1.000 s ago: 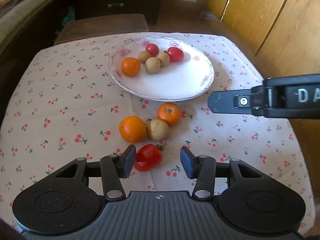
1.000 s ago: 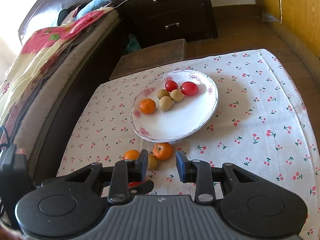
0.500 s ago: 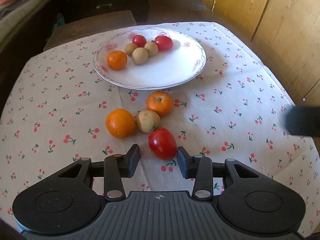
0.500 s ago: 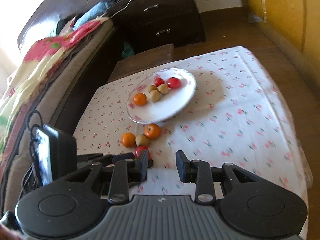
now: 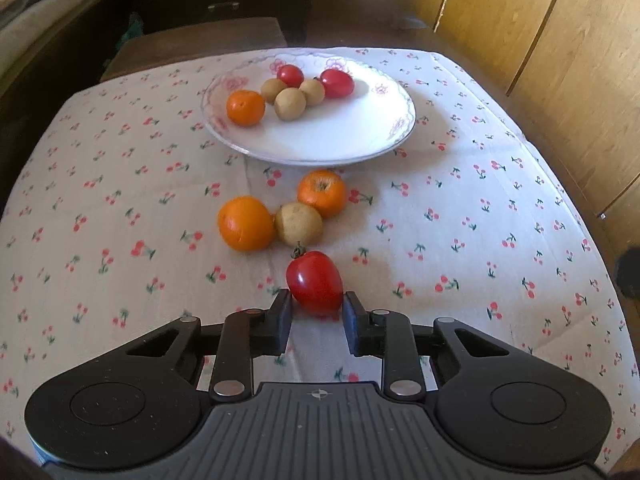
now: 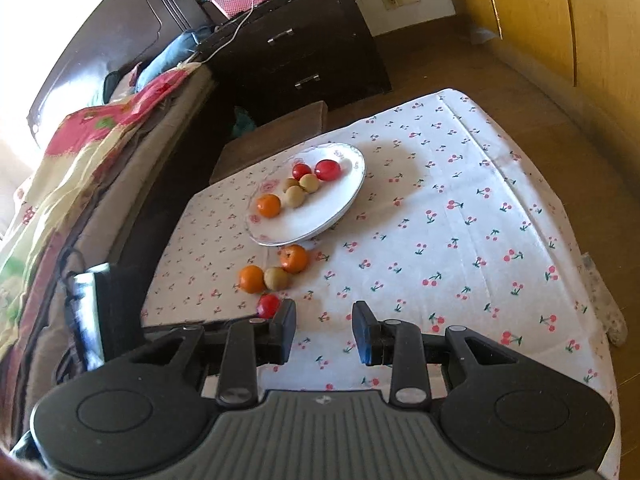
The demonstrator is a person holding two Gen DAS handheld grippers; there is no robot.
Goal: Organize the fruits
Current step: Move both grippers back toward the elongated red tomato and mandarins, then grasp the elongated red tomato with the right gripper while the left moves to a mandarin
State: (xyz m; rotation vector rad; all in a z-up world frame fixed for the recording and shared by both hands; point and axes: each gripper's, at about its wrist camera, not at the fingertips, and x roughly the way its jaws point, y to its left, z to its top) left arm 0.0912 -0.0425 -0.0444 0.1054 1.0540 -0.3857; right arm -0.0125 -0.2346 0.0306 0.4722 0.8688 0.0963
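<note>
A red tomato (image 5: 316, 280) lies on the cherry-print cloth, caught between the fingertips of my left gripper (image 5: 316, 312). Its jaws are closing and both pads touch the tomato's sides. Just beyond it sit two oranges (image 5: 245, 223) (image 5: 322, 193) and a brown fruit (image 5: 299, 224). The white plate (image 5: 328, 140) behind them holds an orange, three brown fruits and two tomatoes. My right gripper (image 6: 324, 332) hovers shut over the near cloth with nothing between its fingers. From the right wrist, the tomato (image 6: 269, 305) shows beside its left finger, and the plate (image 6: 320, 216) lies farther back.
The small table (image 6: 480, 208) has cloth-covered room on its right half. A bed with a patterned blanket (image 6: 80, 152) runs along the left, a dark dresser (image 6: 304, 52) stands behind, and wooden panels (image 5: 540, 60) line the right.
My left jaws have narrowed onto the tomato, which now sits centred between them. The right gripper has pulled back out of the left wrist view, farther from the plate.
</note>
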